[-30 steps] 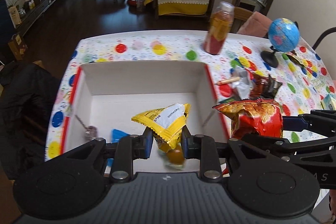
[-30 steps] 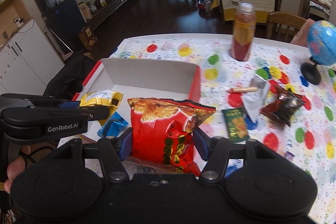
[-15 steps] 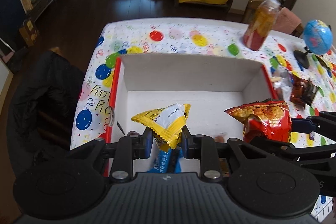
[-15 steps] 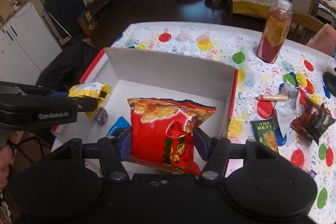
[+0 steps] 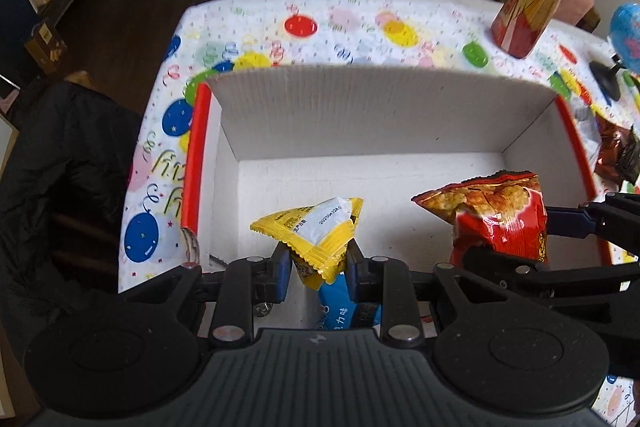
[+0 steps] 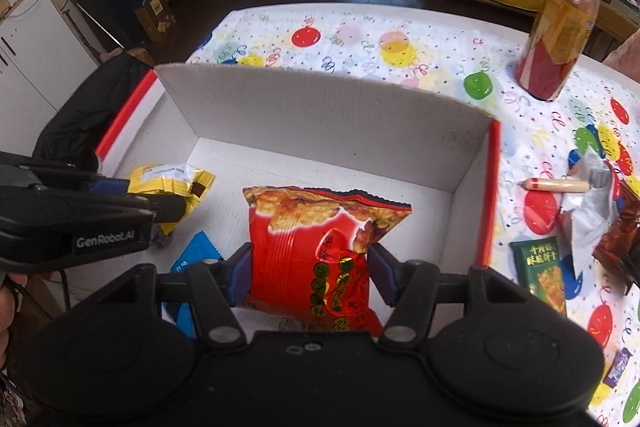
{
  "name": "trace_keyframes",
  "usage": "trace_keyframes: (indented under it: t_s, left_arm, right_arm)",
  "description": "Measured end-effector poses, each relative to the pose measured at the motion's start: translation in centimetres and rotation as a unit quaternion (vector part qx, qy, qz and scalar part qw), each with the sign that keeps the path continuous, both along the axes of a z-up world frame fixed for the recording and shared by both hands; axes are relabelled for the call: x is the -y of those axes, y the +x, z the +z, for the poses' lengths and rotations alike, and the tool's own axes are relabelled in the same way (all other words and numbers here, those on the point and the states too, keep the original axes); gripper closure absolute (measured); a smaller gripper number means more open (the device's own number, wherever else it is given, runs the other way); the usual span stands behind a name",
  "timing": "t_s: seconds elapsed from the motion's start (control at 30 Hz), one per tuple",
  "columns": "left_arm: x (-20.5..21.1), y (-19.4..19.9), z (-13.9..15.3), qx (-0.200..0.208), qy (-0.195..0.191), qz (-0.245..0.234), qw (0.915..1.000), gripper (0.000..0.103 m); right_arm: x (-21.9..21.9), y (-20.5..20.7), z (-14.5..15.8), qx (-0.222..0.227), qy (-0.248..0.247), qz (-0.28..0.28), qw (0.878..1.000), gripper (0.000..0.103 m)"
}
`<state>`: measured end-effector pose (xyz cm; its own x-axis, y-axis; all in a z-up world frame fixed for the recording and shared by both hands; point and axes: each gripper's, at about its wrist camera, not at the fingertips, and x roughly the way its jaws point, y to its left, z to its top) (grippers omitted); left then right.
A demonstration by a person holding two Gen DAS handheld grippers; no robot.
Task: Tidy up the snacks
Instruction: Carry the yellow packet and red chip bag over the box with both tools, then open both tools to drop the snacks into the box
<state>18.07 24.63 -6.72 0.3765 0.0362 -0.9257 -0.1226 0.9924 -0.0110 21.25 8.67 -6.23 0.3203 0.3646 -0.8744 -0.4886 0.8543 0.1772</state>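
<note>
My left gripper (image 5: 316, 273) is shut on a yellow snack packet (image 5: 316, 227) and holds it over the near left part of the white cardboard box (image 5: 380, 107). My right gripper (image 6: 310, 273) is shut on a red chip bag (image 6: 316, 247) and holds it over the box's (image 6: 320, 107) near right part. A blue packet (image 5: 340, 311) lies on the box floor under the yellow one; it also shows in the right wrist view (image 6: 192, 255). The left gripper with the yellow packet (image 6: 168, 183) shows at the left of the right wrist view.
On the balloon-print tablecloth (image 6: 360, 39) right of the box lie a green packet (image 6: 540, 275), a sausage stick (image 6: 556, 185), a silver wrapper (image 6: 588, 215) and a dark red packet (image 6: 620, 243). A juice bottle (image 6: 560, 31) stands far right. A globe (image 5: 626, 39) stands beyond. A black-draped chair (image 5: 60, 167) is left.
Both grippers have moved forward and left over the box with their packets still held. The box now fills more of each view.
</note>
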Motion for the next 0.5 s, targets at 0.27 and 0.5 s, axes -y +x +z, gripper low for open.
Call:
trace_keyframes:
  t_s: [0.27, 0.5]
  left_arm:
    - [-0.4, 0.9, -1.2, -0.027, 0.0, 0.004, 0.9996, 0.077]
    - [-0.6, 1.1, -1.3, -0.04, -0.009, 0.012, 0.9991, 0.075]
  right_arm:
    - [-0.5, 0.3, -1.1, -0.014, -0.004, 0.002, 1.0, 0.041]
    - [-0.2, 0.1, -0.8, -0.01, -0.004, -0.001, 1.0, 0.028]
